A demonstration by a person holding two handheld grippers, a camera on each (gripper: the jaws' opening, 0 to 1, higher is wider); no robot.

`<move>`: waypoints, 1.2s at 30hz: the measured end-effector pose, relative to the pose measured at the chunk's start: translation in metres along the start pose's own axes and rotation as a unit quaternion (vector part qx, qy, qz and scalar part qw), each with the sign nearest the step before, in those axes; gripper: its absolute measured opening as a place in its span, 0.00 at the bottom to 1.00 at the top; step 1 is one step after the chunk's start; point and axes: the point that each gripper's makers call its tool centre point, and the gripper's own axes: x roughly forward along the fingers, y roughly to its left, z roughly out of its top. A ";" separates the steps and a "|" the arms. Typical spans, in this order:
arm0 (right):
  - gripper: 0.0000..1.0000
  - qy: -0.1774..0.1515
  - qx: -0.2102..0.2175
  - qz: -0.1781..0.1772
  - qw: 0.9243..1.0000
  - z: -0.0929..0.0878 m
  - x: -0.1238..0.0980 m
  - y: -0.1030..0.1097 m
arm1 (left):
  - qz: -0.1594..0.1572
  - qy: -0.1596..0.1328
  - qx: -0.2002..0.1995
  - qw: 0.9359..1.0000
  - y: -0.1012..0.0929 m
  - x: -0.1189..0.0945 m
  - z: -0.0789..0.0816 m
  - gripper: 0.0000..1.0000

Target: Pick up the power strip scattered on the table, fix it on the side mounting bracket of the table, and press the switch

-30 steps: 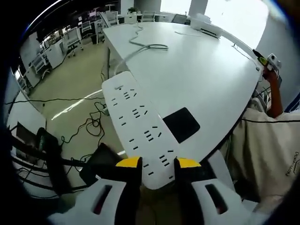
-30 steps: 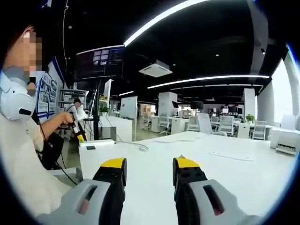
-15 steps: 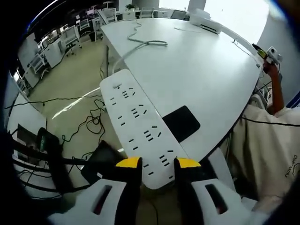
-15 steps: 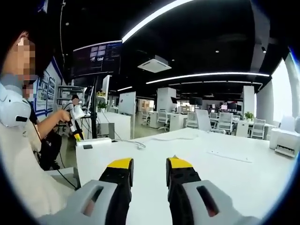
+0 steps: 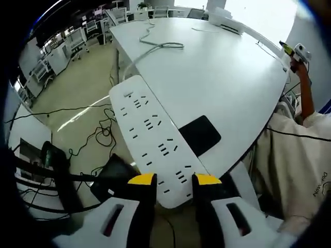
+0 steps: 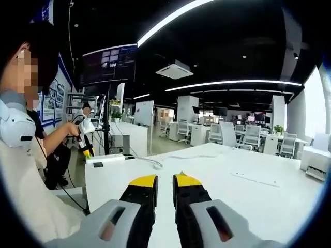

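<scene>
Gripping the power strip (image 5: 151,142) by its near end in the left gripper view: the left gripper (image 5: 175,180) is clamping it between the yellow tips, and the strip is hanging past the table (image 5: 217,77) edge, over the floor cables (image 5: 98,137). A black pad (image 5: 199,135) is lying on the table just beside it, and the strip's white cord (image 5: 155,47) is trailing across the tabletop. Risks: the grip is sitting on one end only, so the long body is likely levering and could twist or slip out; the cord could drag or snag while moving to the side bracket, which I cannot make out.

Right gripper view: the right gripper (image 6: 164,182) is empty, jaws nearly closed with a thin gap, hovering above the table (image 6: 248,196). The strip (image 6: 106,159) is showing far left. A closed jaw suits pressing the switch, but pressing one-handed could knock a loosely seated strip off.
</scene>
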 end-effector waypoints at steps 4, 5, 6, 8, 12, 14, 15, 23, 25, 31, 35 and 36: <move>0.03 0.002 -0.003 0.005 1.000 0.005 0.005 0.001 | 0.000 0.000 0.001 1.000 -0.001 0.000 0.000 0.32; 0.01 0.002 -0.005 0.007 1.000 0.007 0.006 0.002 | 0.000 0.000 0.001 1.000 -0.001 0.000 0.000 0.32; 0.01 0.003 -0.006 0.009 1.000 0.009 0.007 0.002 | 0.000 0.001 0.001 1.000 -0.001 0.000 0.000 0.32; 0.00 0.005 -0.006 0.012 1.000 0.013 0.010 0.003 | 0.001 0.002 0.002 1.000 -0.001 0.000 0.000 0.32; 0.00 0.015 -0.019 0.014 1.000 0.024 0.019 0.004 | 0.001 0.004 0.003 1.000 -0.001 0.000 0.000 0.32; 0.00 0.015 -0.021 0.022 0.999 0.032 0.023 0.007 | 0.001 0.006 0.004 1.000 -0.001 0.000 0.000 0.32; 0.00 0.015 -0.025 0.026 0.999 0.036 0.025 0.009 | 0.001 0.006 0.004 1.000 -0.001 0.000 0.000 0.32; 0.00 0.016 -0.049 0.061 0.997 0.069 0.050 0.031 | -0.001 0.005 0.011 1.000 -0.003 0.000 0.000 0.31; 0.00 0.019 -0.053 0.070 0.996 0.076 0.056 0.036 | -0.002 0.006 0.013 1.000 -0.004 0.000 0.001 0.29; 0.00 0.019 -0.066 0.096 0.993 0.093 0.073 0.052 | -0.001 0.005 0.008 1.000 -0.005 0.000 0.000 0.29; 0.00 0.021 -0.071 0.111 0.991 0.102 0.083 0.061 | -0.001 0.007 0.010 1.000 -0.006 0.000 0.001 0.29; 0.00 0.023 -0.074 0.116 0.990 0.105 0.086 0.064 | 0.000 0.009 0.011 1.000 -0.006 0.000 0.001 0.29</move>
